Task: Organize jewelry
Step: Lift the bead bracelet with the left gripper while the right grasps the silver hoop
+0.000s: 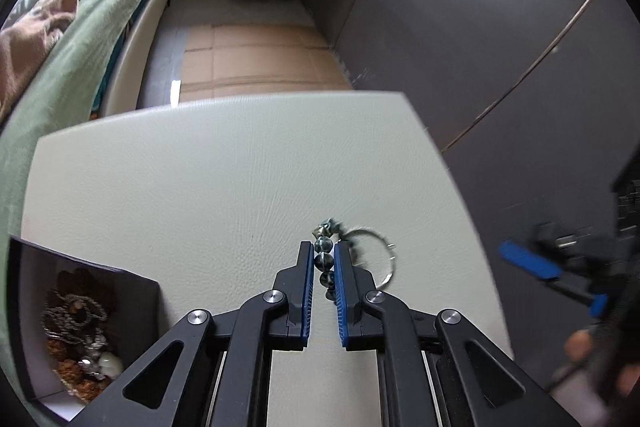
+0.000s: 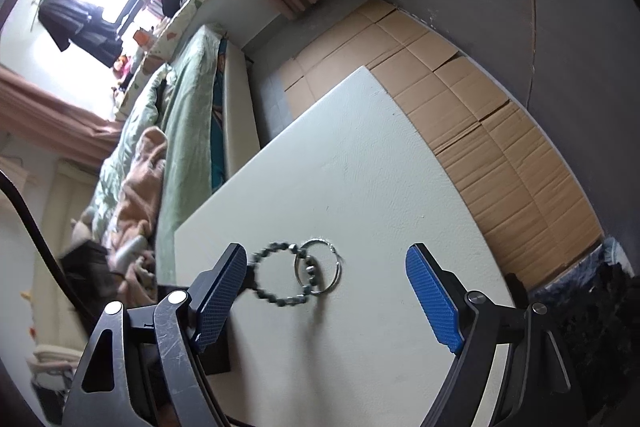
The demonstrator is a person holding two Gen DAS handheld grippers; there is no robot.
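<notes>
Narrowed around the bead bracelet (image 1: pixel 325 259) on the pale table (image 1: pixel 200 187), my left gripper (image 1: pixel 322 259) seems mid-pickup, my right gripper (image 2: pixel 324 275) spread wide and empty; next I would carry it left to the jewelry box (image 1: pixel 132 291), minding the tangled metal ring (image 1: pixel 380 259).

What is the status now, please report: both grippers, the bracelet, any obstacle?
Left gripper shut on beaded bracelet. Right gripper open, empty. Metal ring overlaps the bracelet, may drag along. Jewelry box at left, already holding pieces.
</notes>
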